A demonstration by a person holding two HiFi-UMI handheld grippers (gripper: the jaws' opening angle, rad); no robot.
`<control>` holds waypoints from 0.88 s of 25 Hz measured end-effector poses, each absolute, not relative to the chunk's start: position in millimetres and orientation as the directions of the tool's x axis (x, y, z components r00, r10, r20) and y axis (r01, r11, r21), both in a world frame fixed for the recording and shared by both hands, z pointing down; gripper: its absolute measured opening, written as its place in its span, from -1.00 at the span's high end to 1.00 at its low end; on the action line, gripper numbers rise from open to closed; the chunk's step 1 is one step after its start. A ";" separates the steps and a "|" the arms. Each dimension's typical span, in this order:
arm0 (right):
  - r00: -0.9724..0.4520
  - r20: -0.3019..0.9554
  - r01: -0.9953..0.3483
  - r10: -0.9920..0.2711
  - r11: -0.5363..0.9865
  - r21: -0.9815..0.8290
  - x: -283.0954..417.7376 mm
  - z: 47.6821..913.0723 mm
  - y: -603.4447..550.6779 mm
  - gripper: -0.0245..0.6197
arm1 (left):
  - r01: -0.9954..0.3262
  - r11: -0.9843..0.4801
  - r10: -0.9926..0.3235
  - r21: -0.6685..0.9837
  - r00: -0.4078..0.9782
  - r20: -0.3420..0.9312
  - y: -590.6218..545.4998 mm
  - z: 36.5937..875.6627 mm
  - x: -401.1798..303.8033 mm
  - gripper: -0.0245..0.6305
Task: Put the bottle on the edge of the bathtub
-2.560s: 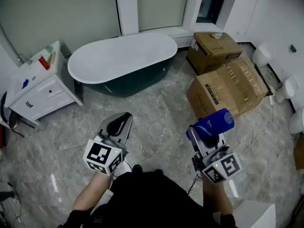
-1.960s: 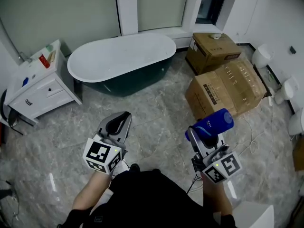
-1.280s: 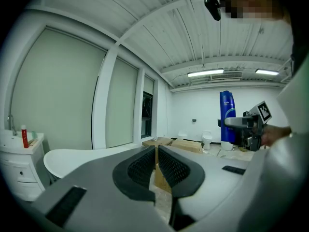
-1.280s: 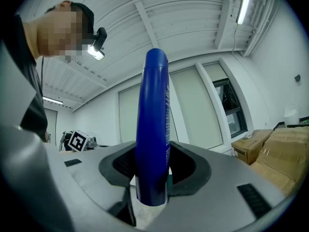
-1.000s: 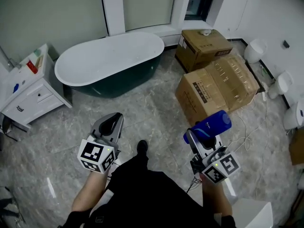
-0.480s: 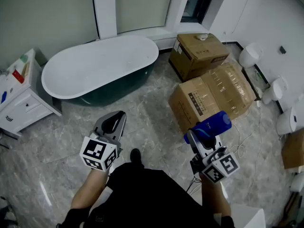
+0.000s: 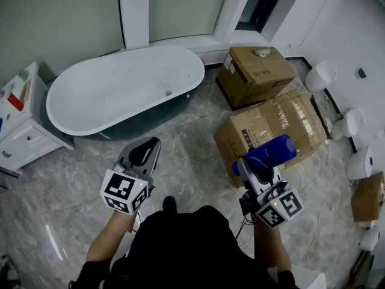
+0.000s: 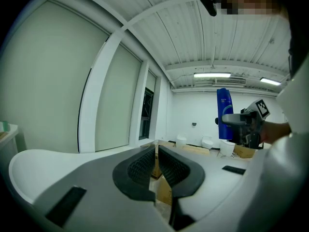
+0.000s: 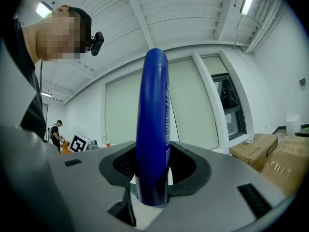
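A tall blue bottle (image 7: 268, 152) (image 9: 152, 129) stands upright between the jaws of my right gripper (image 7: 257, 164) (image 9: 153, 170), which is shut on its lower part. It also shows from the side in the left gripper view as the blue bottle (image 8: 224, 113). My left gripper (image 7: 143, 155) (image 8: 157, 164) is shut with nothing in it, its pads almost touching. The bathtub (image 7: 78, 116), white inside and dark green outside, stands on the floor ahead and to the left of both grippers, well apart from them. Its white rim (image 8: 34, 161) shows low at the left of the left gripper view.
Two large cardboard boxes (image 7: 274, 125) (image 7: 255, 72) lie right of the tub, the nearer one just beyond the right gripper. A white drawer cabinet (image 7: 21, 122) with small items stands left of the tub. White fixtures (image 7: 355, 164) line the right wall. The floor is grey marble tile.
The whole view has shifted: the tub and boxes now sit nearer and lower in the head view, so both grippers have come closer to them. The bottle stays gripped; the jaws are unchanged.
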State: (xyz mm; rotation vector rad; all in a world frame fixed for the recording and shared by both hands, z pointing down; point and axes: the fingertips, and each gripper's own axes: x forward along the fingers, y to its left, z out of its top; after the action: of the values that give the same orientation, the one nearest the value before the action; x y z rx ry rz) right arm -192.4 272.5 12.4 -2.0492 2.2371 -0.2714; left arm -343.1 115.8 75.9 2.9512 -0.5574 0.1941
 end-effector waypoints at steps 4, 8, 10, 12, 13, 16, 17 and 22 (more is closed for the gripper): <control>-0.112 0.070 -0.973 -0.991 0.096 -0.211 -176.7 22.5 249.6 0.37 | -0.354 -0.929 -0.335 0.110 0.928 0.160 104.0 80.9 -322.5 0.83; -0.136 0.075 -0.966 -0.988 0.116 -0.230 -152.7 31.1 233.7 0.37 | -0.342 -0.934 -0.320 0.107 0.930 0.179 100.9 85.3 -292.0 0.83; -0.148 0.073 -0.962 -0.986 0.126 -0.242 -135.7 36.2 227.4 0.37 | -0.351 -0.931 -0.327 0.104 0.924 0.196 96.8 90.3 -275.1 0.83; -0.160 0.075 -0.959 -0.984 0.137 -0.248 -113.7 41.6 221.4 0.37 | -0.366 -0.925 -0.340 0.102 0.917 0.209 91.8 93.5 -255.3 0.83; -0.168 0.076 -0.958 -0.983 0.145 -0.248 -101.3 43.8 218.3 0.37 | -0.374 -0.922 -0.347 0.100 0.913 0.215 90.2 94.6 -243.9 0.83; -0.199 0.073 -0.952 -0.977 0.175 -0.249 -58.4 46.2 205.6 0.37 | -0.399 -0.911 -0.369 0.101 0.900 0.231 83.9 98.1 -203.7 0.83; -0.205 0.081 -0.953 -0.975 0.180 -0.243 -41.1 48.6 201.3 0.37 | -0.411 -0.905 -0.378 0.110 0.895 0.236 80.8 99.5 -188.9 0.83; -0.247 0.104 -0.952 -0.963 0.221 -0.213 41.5 53.0 185.0 0.37 | -0.453 -0.883 -0.414 0.125 0.876 0.246 74.1 100.5 -114.8 0.83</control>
State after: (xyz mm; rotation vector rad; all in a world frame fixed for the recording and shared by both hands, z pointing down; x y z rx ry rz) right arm 41.5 185.0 53.0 -1.8958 2.4153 -0.3602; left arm -114.8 74.1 100.5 2.8687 -0.6685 0.3169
